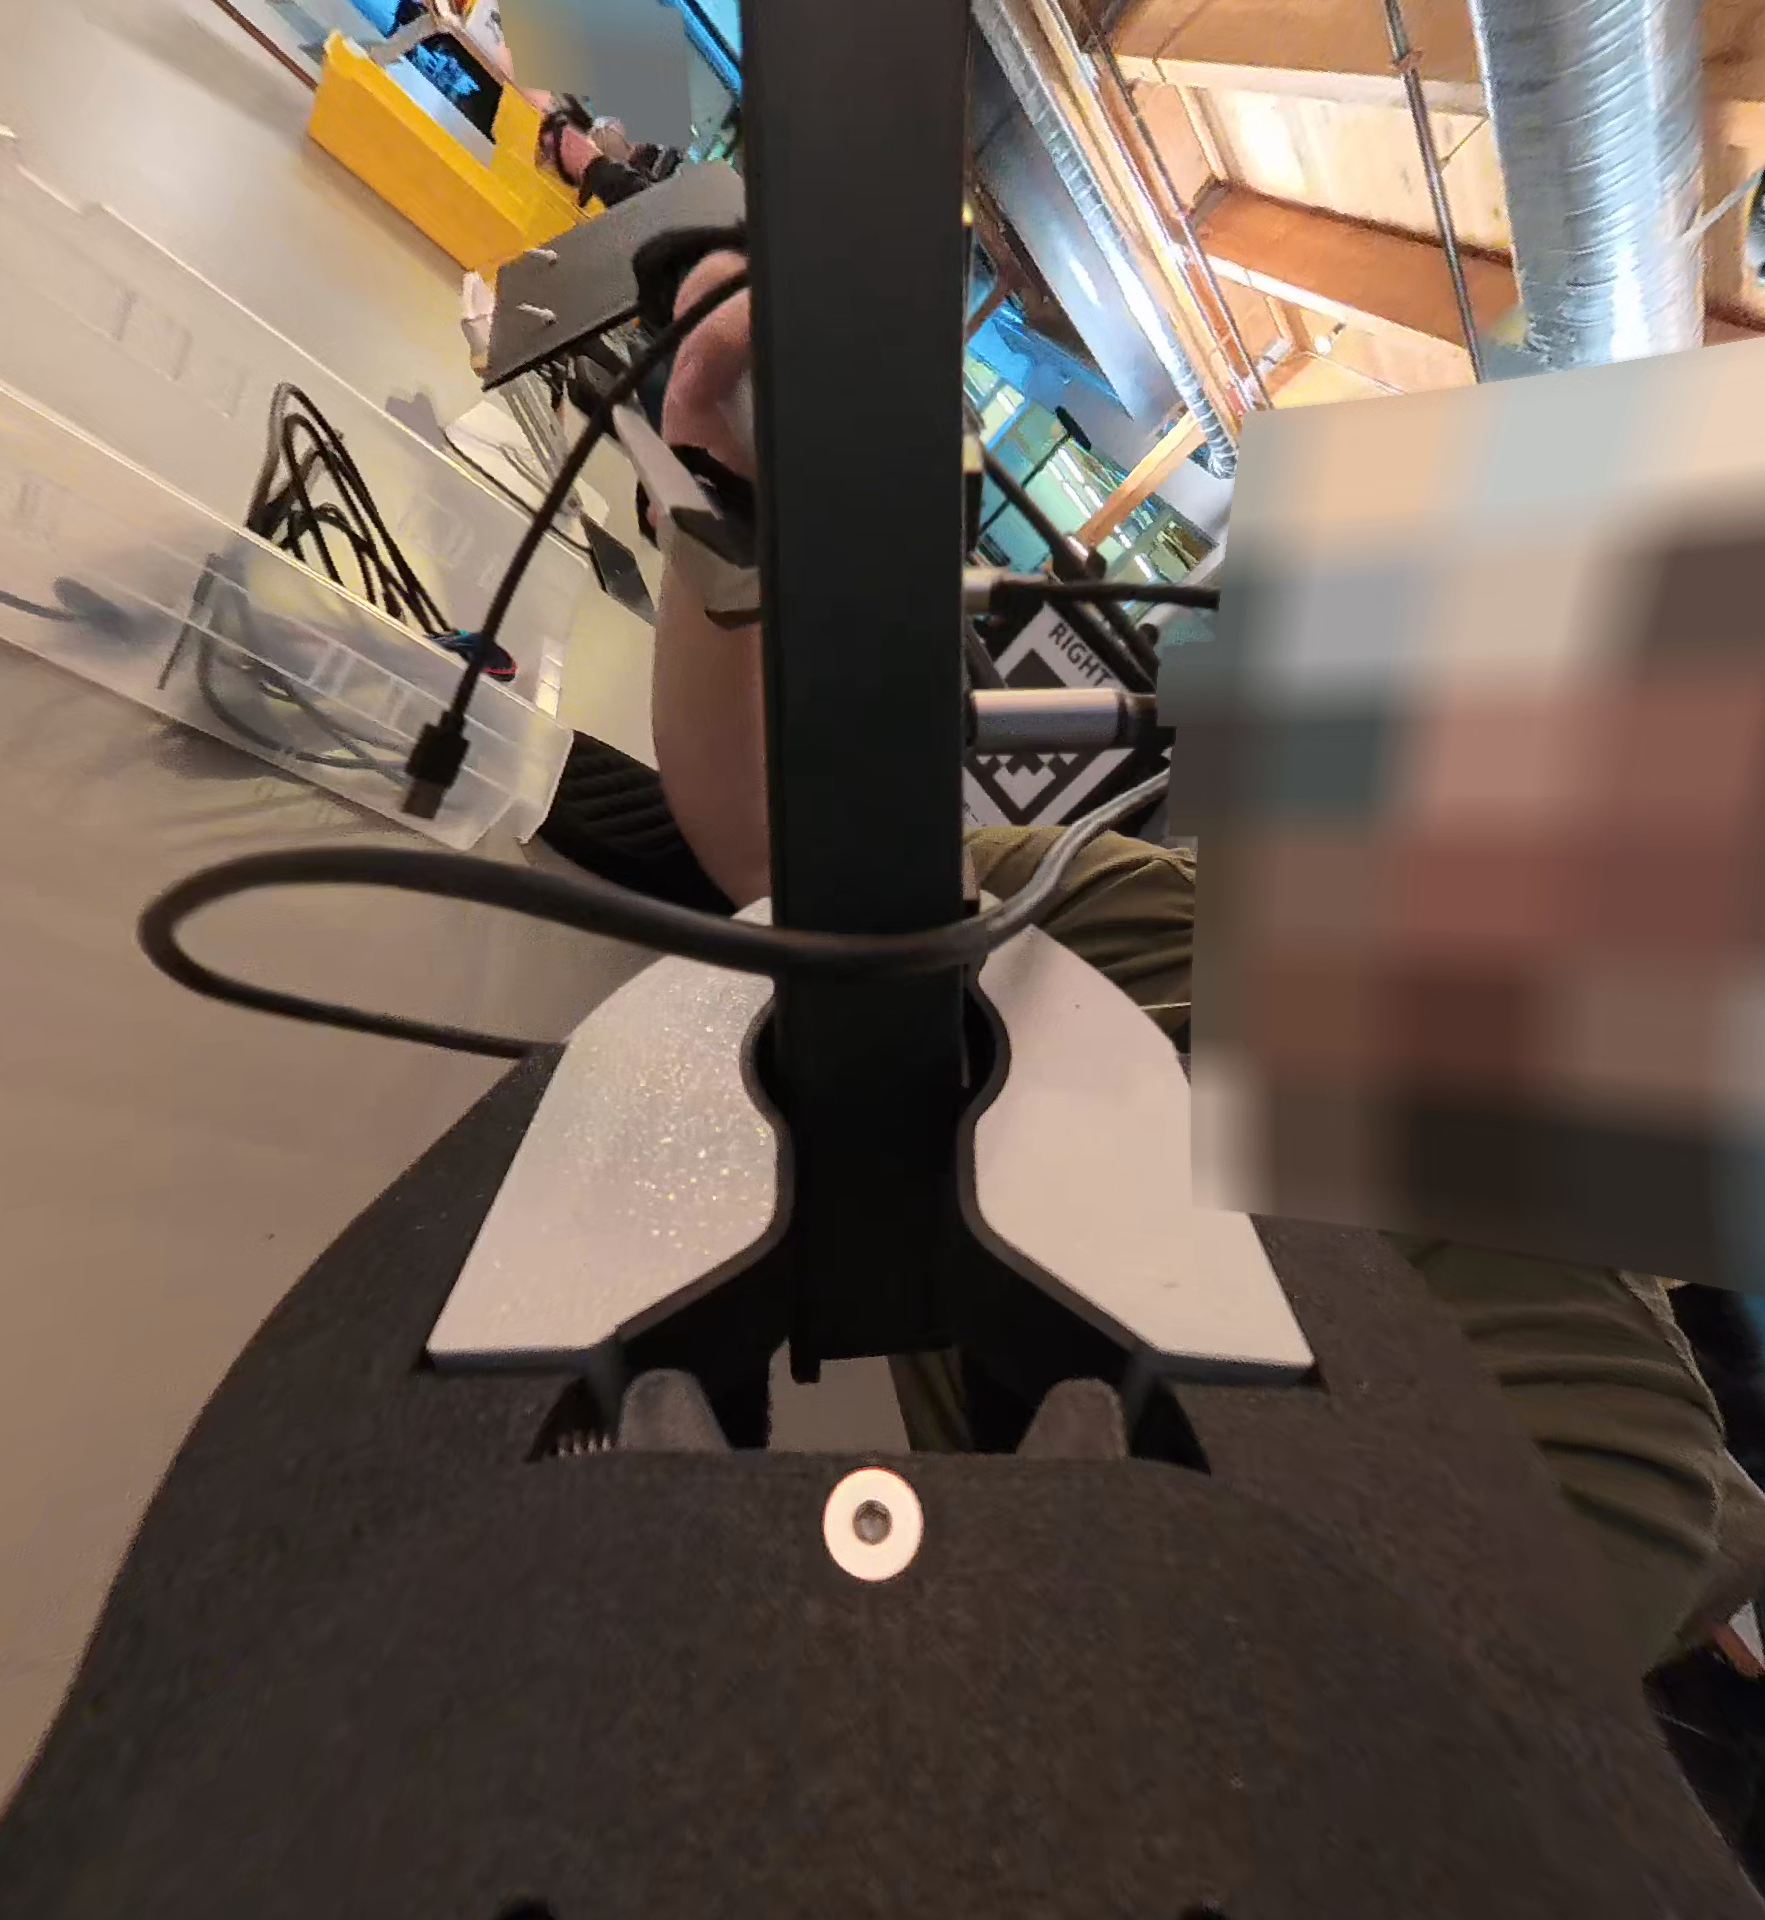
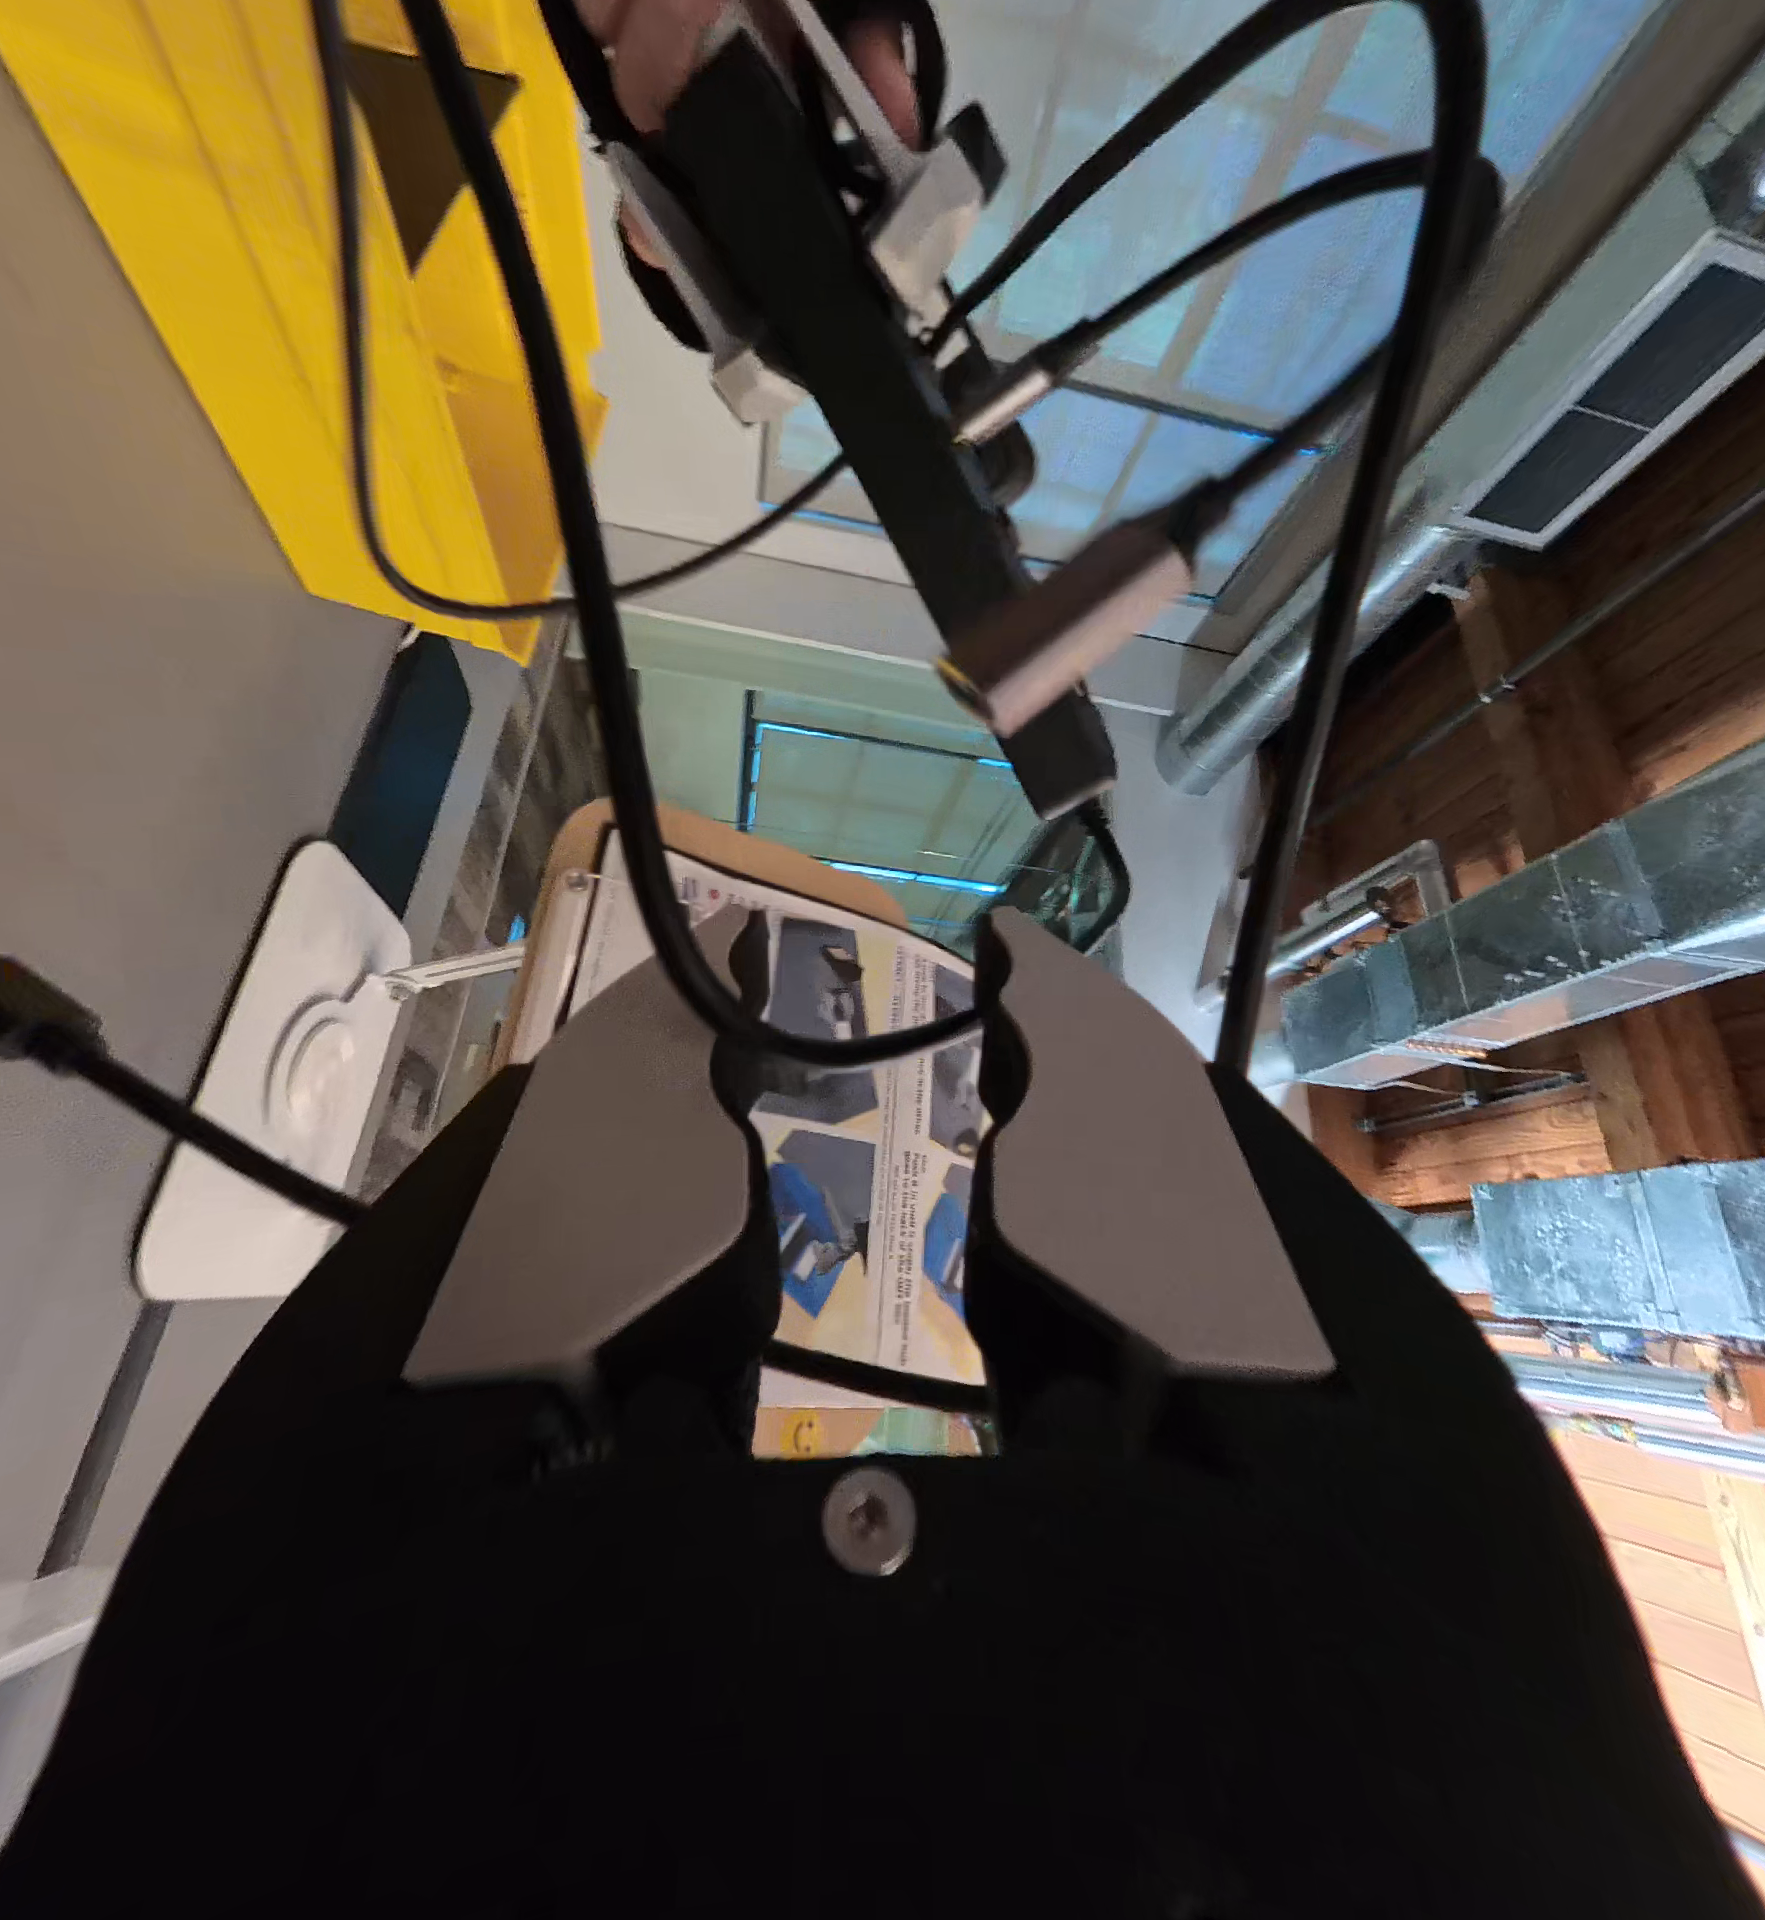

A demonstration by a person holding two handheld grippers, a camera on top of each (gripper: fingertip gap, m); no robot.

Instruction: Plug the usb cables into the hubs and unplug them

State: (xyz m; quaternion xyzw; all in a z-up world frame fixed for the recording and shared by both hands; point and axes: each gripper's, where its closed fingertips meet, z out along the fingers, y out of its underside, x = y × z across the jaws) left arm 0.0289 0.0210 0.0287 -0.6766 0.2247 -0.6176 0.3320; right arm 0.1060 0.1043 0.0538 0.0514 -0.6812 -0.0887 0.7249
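One hub clamped upright between left hand-held gripper fingers.

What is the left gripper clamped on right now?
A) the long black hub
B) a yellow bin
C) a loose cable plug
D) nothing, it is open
A: in the left wrist view the left gripper has both fingers pressed against the long black hub, which runs up between them, while a black cable only drapes across it.
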